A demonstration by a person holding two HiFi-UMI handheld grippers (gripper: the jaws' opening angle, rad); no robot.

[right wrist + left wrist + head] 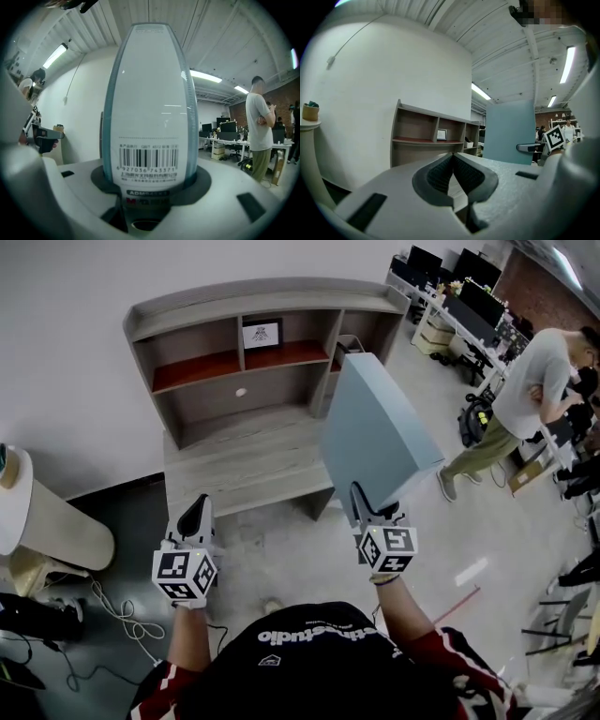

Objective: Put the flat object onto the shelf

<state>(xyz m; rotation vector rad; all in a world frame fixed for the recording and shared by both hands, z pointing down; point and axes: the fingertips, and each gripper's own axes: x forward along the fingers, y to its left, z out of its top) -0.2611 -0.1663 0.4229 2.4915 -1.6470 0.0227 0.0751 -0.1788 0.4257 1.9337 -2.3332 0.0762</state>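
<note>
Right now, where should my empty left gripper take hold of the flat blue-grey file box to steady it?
Take the flat blue-grey file box by its narrow barcoded spine, above the right gripper, coming from your own side. Its broad face turns toward the left gripper, too wide to pinch; open those shut jaws first.

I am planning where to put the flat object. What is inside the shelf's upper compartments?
Middle: a small framed picture. Left: only its red-brown board shows. Right: partly covered by the blue flat object in the right gripper.
</note>
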